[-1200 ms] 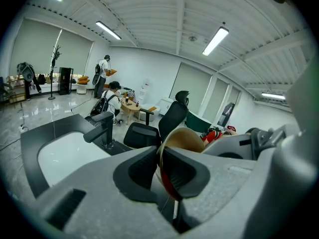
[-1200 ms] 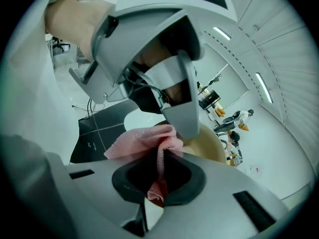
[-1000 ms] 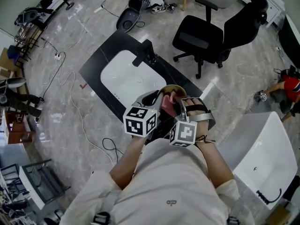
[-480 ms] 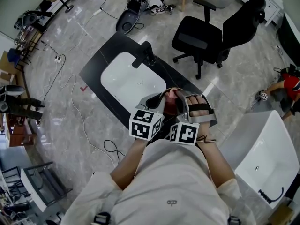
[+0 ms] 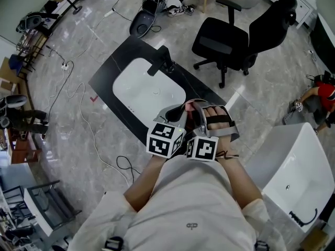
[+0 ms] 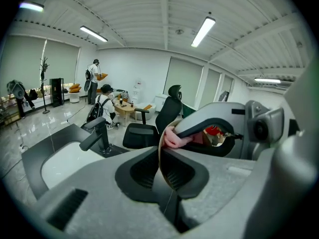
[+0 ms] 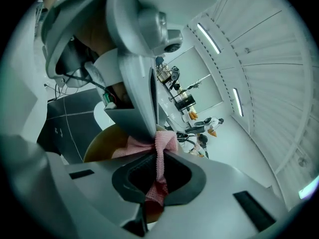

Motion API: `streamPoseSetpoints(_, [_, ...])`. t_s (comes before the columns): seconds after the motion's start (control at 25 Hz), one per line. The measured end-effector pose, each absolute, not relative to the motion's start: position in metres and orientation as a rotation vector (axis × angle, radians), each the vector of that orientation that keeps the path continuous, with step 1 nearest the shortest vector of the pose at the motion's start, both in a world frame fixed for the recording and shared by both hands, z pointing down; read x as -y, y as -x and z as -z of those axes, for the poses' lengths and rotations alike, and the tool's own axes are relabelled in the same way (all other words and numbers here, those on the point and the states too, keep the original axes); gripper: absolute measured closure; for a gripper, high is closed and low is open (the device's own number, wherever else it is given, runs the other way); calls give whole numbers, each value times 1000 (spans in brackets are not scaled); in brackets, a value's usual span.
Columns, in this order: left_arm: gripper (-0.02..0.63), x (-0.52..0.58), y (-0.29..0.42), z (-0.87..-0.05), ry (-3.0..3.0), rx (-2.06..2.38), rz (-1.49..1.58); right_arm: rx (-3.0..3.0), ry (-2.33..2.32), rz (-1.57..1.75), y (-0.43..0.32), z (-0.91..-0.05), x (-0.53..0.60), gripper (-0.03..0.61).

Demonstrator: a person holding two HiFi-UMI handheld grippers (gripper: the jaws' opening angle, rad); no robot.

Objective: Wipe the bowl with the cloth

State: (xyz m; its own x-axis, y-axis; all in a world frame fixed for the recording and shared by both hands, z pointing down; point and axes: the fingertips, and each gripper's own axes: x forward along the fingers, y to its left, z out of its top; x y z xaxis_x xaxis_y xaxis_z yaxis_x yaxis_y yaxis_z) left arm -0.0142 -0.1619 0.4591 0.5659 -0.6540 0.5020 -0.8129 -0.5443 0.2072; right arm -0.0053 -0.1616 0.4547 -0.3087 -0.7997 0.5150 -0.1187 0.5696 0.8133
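Observation:
I hold both grippers close together over the right end of the black counter (image 5: 112, 67). My left gripper (image 5: 175, 113) is shut on the thin rim of a tan bowl (image 6: 160, 156), which stands edge-on between its jaws. My right gripper (image 5: 200, 115) is shut on a pink cloth (image 7: 160, 156) that bunches against the bowl's brown inside (image 7: 99, 146). From the left gripper view, a fold of the cloth (image 6: 172, 138) shows just past the rim, under the right gripper's grey finger. In the head view the bowl is mostly hidden by the grippers; only the cloth (image 5: 194, 107) peeks out.
A white sink (image 5: 146, 88) with a black faucet (image 5: 159, 61) is set in the counter to the left of the grippers. A black office chair (image 5: 235, 35) stands behind. A white tub (image 5: 298, 166) sits at the right. Cables trail over the floor at left.
The left gripper has shifted right, closer to the right one. The bowl's brown rim, visible a second ago, is now mostly covered by the grippers.

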Motion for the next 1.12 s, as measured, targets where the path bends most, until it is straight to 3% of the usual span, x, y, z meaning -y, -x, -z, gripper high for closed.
streamPoseSetpoints(1.12, [584, 173, 19, -463, -2383, 1203, -516, 1677, -871, 755, -17, -463, 172, 561])
